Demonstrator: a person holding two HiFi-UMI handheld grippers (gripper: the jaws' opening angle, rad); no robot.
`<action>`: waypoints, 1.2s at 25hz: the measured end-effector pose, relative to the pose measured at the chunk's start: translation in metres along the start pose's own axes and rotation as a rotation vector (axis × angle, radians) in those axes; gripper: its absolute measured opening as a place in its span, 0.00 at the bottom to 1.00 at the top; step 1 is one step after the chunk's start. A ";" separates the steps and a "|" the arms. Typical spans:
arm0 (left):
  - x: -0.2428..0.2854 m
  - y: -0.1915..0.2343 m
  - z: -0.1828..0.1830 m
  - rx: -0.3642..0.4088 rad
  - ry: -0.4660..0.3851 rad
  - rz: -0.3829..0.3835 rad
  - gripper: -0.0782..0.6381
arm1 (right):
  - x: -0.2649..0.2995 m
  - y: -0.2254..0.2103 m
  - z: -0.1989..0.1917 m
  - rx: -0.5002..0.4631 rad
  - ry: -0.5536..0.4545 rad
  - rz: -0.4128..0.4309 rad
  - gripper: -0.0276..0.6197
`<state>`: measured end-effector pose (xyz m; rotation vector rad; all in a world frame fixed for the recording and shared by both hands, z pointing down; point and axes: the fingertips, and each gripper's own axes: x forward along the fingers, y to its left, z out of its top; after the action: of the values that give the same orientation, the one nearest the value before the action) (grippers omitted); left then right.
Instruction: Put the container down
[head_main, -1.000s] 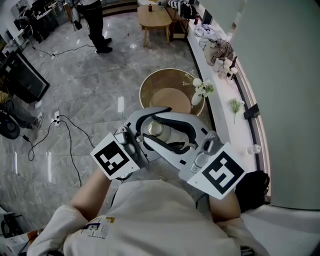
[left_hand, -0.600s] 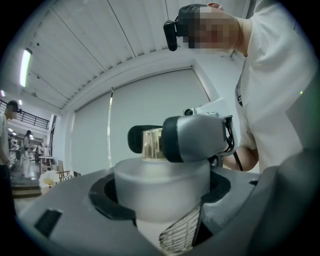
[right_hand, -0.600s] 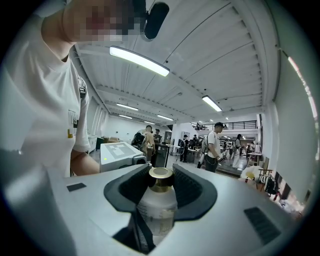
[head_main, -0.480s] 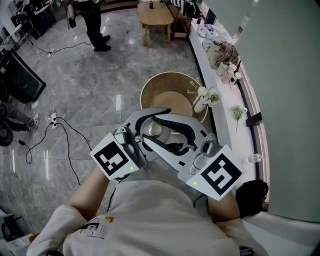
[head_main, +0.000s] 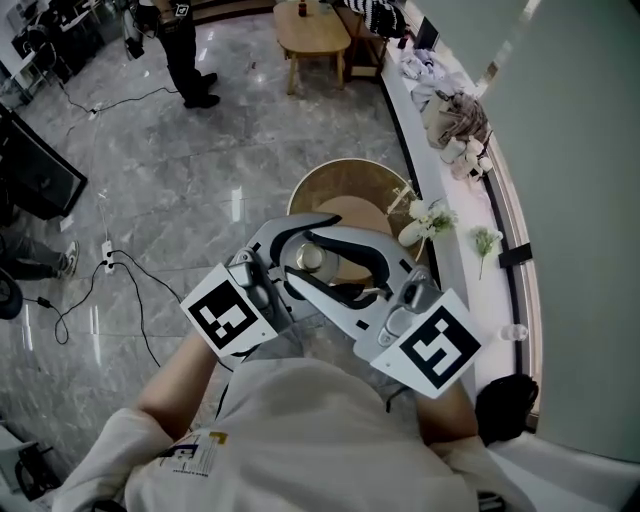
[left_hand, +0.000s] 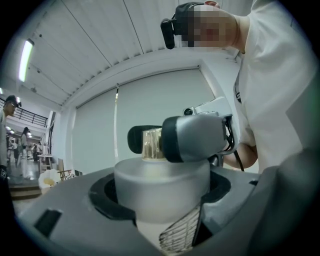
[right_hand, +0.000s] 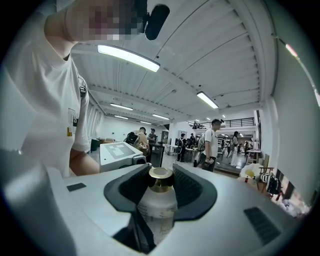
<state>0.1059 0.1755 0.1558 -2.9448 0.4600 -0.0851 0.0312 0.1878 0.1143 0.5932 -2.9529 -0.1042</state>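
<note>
I hold a pale container (head_main: 312, 259) with a gold cap in front of the person's chest, above the floor. My left gripper (head_main: 297, 237) comes in from the left and is shut on the container's body (left_hand: 160, 185). From the right, my right gripper (head_main: 318, 272) has its black pads on either side of the neck and gold cap (right_hand: 161, 179). In the left gripper view one right finger (left_hand: 195, 137) covers part of the cap (left_hand: 151, 144). The container's lower part is hidden by the jaws in the head view.
A round wooden table (head_main: 352, 190) stands just beyond the grippers. A long white ledge (head_main: 455, 260) on the right carries a vase of flowers (head_main: 418, 228) and small items. A small wooden table (head_main: 310, 30), a standing person (head_main: 180, 50) and floor cables (head_main: 120, 268) lie farther off.
Both grippers keep the same hold on the container. The room slides in the head view: the round table and flower vase shift right and slightly down.
</note>
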 end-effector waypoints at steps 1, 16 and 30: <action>-0.002 0.012 -0.002 -0.003 0.000 -0.006 0.60 | 0.009 -0.009 0.000 0.003 0.005 -0.005 0.26; -0.034 0.174 -0.016 -0.011 -0.037 -0.120 0.60 | 0.142 -0.121 0.016 0.031 0.047 -0.134 0.26; -0.027 0.205 -0.037 0.000 -0.017 -0.118 0.60 | 0.162 -0.149 0.002 0.036 0.037 -0.115 0.26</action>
<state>0.0156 -0.0147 0.1573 -2.9685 0.2834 -0.0744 -0.0601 -0.0125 0.1164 0.7613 -2.8897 -0.0509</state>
